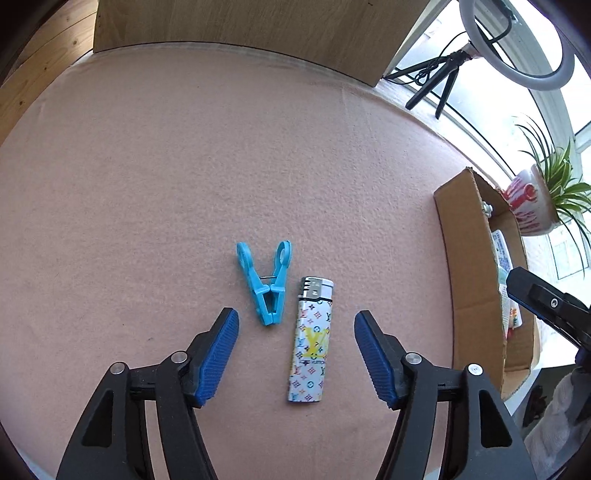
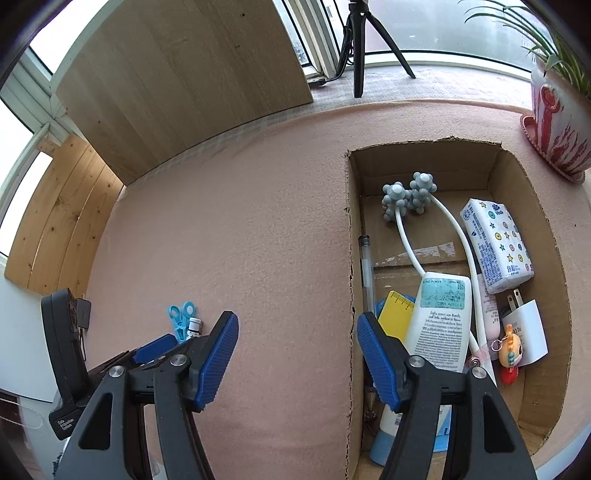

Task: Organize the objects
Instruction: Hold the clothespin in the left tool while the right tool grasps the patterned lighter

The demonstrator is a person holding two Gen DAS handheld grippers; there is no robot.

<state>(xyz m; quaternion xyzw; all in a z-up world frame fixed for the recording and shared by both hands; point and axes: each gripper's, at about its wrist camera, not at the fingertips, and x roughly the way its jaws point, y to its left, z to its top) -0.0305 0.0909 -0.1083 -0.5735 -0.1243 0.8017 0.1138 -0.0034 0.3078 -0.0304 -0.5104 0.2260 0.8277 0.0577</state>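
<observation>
left wrist view, read from left to right: pink felt table cover (image 1: pixel 147 166) filling most of the frame, wooden board (image 1: pixel 240 26) upright along its far edge. near the middle, flat on the felt, blue clothespin (image 1: pixel 269 284) with handles spread toward the far side and tip pointing back at the camera; just beside it on the right, not quite touching, patterned lighter (image 1: pixel 311 339) lying lengthwise with metal cap at the far end. left gripper (image 1: pixel 296 358) hanging over both, jaws standing wide and gripping nothing — lighter body between the blue pads (image 1: pixel 216 358) but clear of both, clothespin tip just past the left pad. further right, cardboard box (image 1: pixel 476 266) seen edge-on, potted plant (image 1: pixel 535 199) beyond it, tripod (image 1: pixel 436 85) and ring light (image 1: pixel 517 48) by the window, tip of the right gripper's black finger at the frame's right edge. right wrist view, again left to right: left gripper's body and blue pad at lower left, clothespin (image 2: pixel 181 317) and lighter cap (image 2: pixel 194 326) peeking just past it, bare felt (image 2: pixel 240 221) in the centre. right gripper (image 2: pixel 297 358) also spread wide and holding nothing, left pad over the felt, right pad over the box's near wall (image 2: pixel 349 258). inside the box: clear pen (image 2: pixel 365 273) along the left wall, two-headed grey massager (image 2: pixel 406 195), yellow ruler (image 2: pixel 397 317), white lotion tube (image 2: pixel 441 321), tissue pack (image 2: pixel 496 245), white charger plug (image 2: pixel 526 325), small keychain figure (image 2: pixel 509 354) — all lying loose on the bottom.
</observation>
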